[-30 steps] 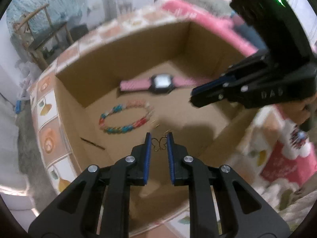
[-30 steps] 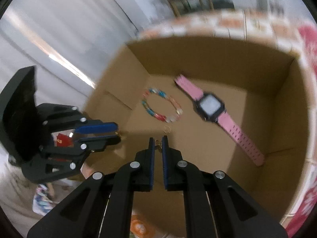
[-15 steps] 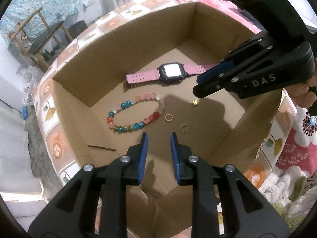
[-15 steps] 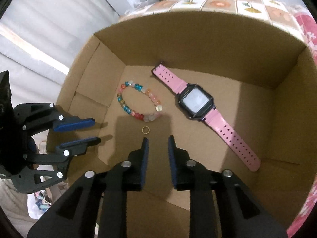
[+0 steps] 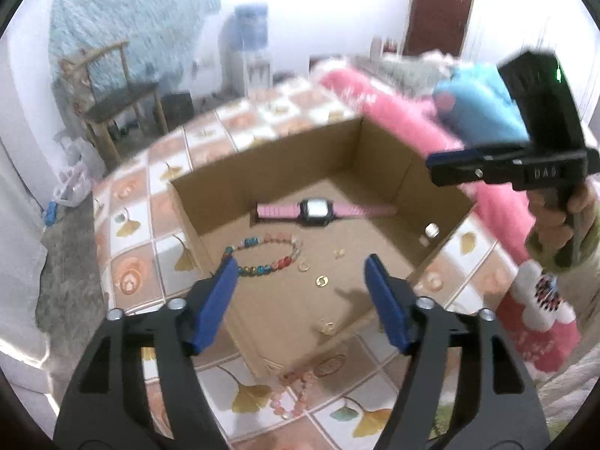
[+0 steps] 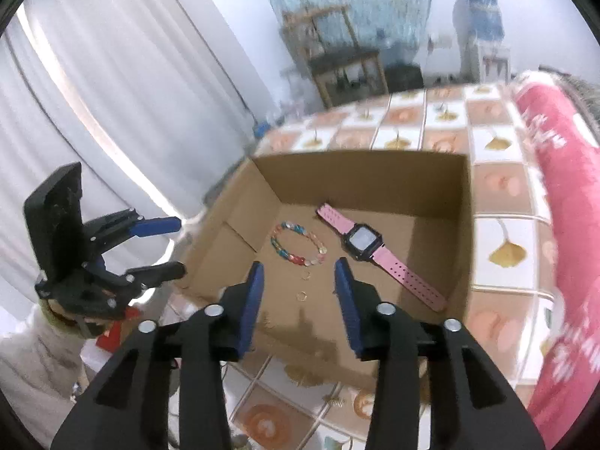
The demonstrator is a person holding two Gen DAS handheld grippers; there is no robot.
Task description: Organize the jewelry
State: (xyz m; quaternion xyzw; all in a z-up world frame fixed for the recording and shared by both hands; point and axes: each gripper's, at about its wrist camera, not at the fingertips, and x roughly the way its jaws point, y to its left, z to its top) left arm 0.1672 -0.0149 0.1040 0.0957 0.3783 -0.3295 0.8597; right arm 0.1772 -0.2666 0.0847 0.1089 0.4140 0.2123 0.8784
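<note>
The letters "DAS" stand in pale print on the black side of the right gripper [image 5: 442, 163], far to the right in the left wrist view. The brown hanging strip [image 5: 442, 3] on the far wall has a row of small marks, too blurry to read. The pink blanket [image 6: 555, 195] has white marks, also too blurry.
</note>
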